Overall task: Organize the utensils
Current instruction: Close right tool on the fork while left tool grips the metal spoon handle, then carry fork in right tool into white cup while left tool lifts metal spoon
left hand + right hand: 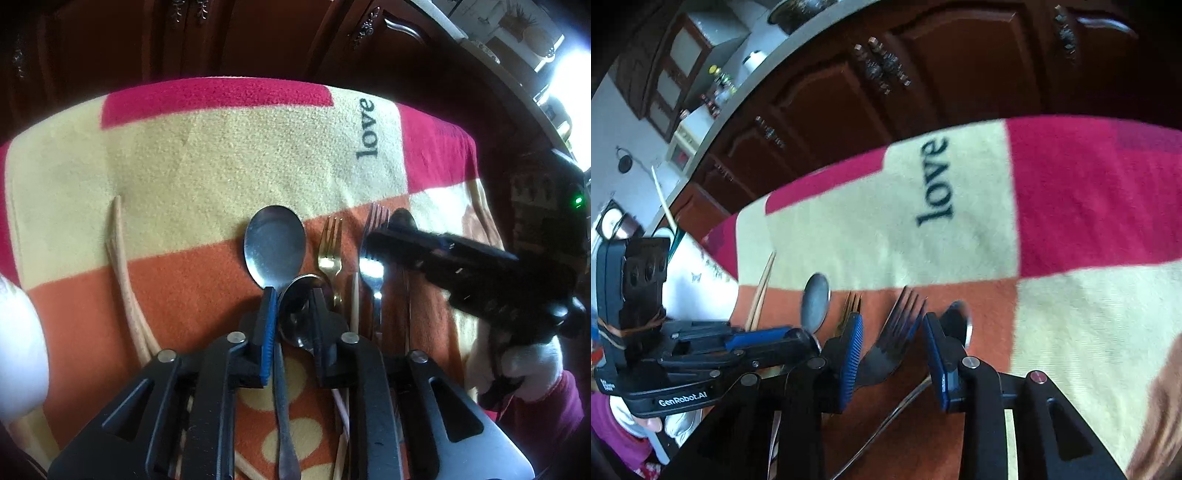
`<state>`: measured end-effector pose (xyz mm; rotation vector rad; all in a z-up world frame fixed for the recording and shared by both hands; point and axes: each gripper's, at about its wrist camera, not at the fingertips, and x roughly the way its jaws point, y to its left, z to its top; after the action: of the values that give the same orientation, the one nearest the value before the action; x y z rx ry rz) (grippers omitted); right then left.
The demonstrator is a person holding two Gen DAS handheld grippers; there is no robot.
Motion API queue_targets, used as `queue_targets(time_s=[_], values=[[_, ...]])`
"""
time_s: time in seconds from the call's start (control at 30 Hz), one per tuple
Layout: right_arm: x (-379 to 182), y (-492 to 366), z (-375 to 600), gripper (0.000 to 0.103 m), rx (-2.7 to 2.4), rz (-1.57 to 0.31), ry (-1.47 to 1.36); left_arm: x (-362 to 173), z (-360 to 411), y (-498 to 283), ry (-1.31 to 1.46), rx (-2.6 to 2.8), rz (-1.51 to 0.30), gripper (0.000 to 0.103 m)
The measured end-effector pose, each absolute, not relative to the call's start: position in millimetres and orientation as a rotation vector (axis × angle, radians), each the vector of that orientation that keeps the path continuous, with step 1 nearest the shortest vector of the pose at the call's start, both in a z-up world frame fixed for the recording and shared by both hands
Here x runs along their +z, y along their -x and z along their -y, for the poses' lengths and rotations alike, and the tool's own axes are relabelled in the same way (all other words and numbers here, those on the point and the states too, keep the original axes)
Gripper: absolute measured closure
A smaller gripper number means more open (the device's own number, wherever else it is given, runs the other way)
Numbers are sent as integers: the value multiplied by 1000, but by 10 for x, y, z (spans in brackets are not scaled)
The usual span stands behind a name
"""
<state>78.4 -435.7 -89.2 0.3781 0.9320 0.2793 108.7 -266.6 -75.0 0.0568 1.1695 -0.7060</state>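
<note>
Left claw (pixel 291 299) slightly parted astride small spoon (pixel 299 310), unpressed; right claw (pixel 892 332) parted around silver fork (pixel 890 347), at three o'clock.

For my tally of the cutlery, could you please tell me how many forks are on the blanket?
2: a gold fork just right of the large spoon, and a silver fork further right, partly under the right tool. Others may be hidden.

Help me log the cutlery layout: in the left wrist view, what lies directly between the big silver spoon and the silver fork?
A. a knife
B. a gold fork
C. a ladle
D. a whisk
B: the gold fork lies on the orange band of the blanket, with the big silver spoon to its left and the silver fork to its right.
</note>
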Motion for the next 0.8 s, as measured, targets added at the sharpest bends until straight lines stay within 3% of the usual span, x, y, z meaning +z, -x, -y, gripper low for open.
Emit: queue_targets(time_s=[0.07, 0.13, 0.2, 0.27, 0.8], values=[[-908, -789, 4346, 73, 280, -921, -379, -749, 2682, -1088, -66, -701, -1163, 88], [-929, -772, 4383, 90, 266, -916, -407, -745, 2694, -1091, -69, -693, -1162, 92], [-917, -720, 4407, 97, 263, -905, -416, -730, 2672, -1095, -46, -695, -1167, 96], [-841, -660, 4377, 98, 259, -888, -390, -673, 2630, -1056, -38, -698, -1153, 101], [427, -134, 4112, 102, 154, -640, -183, 341, 1990, -557, -1, -688, -929, 102]])
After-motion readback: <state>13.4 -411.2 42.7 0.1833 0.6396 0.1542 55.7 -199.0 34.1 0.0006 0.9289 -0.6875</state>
